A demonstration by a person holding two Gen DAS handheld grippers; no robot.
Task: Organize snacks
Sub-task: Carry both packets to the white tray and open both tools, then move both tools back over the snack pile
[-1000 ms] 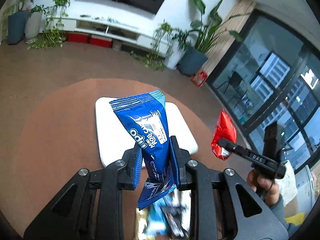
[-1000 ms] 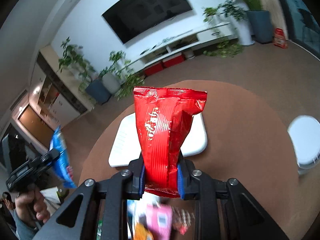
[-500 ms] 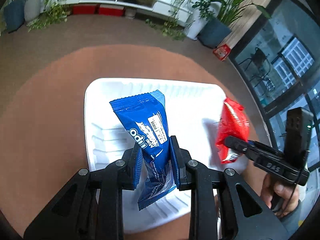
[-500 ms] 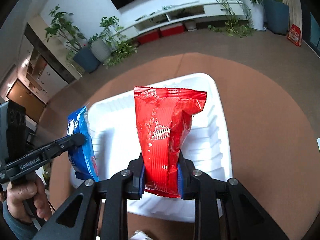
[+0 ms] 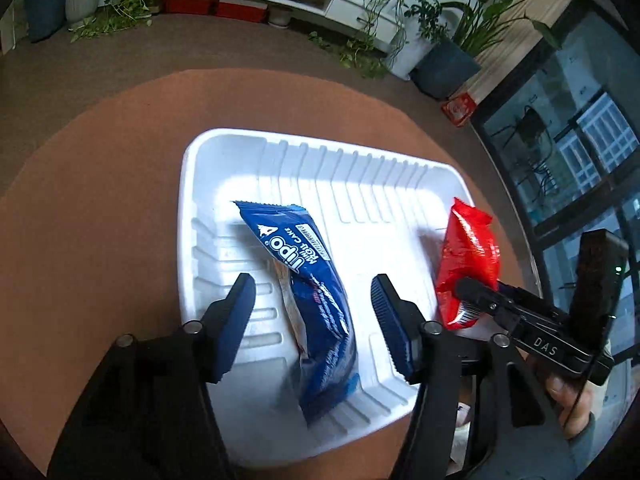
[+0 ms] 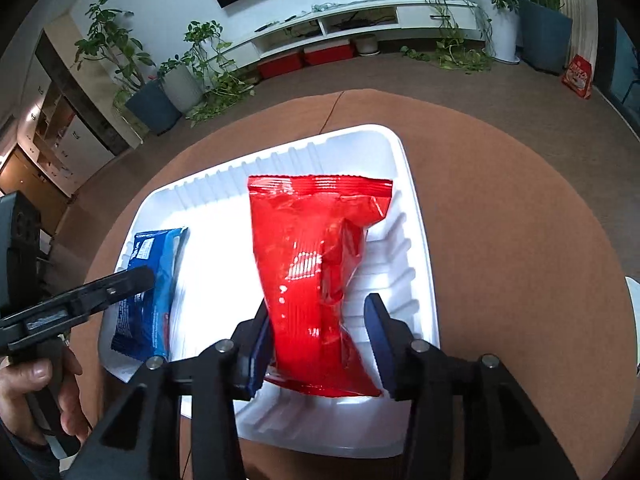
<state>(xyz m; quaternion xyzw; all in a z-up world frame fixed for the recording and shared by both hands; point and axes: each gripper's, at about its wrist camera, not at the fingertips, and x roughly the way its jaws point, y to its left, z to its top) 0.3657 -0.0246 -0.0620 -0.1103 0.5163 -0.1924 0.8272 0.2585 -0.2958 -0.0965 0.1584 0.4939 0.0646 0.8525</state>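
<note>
Both tongs stand open over the white tray [image 5: 188,184]. The blue packet [image 5: 316,304] lies between the left gripper [image 5: 312,308] fingers; the red bag [image 6: 316,264], at 3 o'clock, leans between the right gripper [image 6: 316,332] fingers. We judge both light, crinkly, slippery, crushable; pinch the crimped end seams.

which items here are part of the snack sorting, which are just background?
Part of the job:
- blue snack pack, lying in the tray
- red snack bag, in the tray between open jaws
- white tray
- left gripper, open
- right gripper, open

Background:
- round brown table
- potted plants
- white TV console
- small red bag on the floor
</note>
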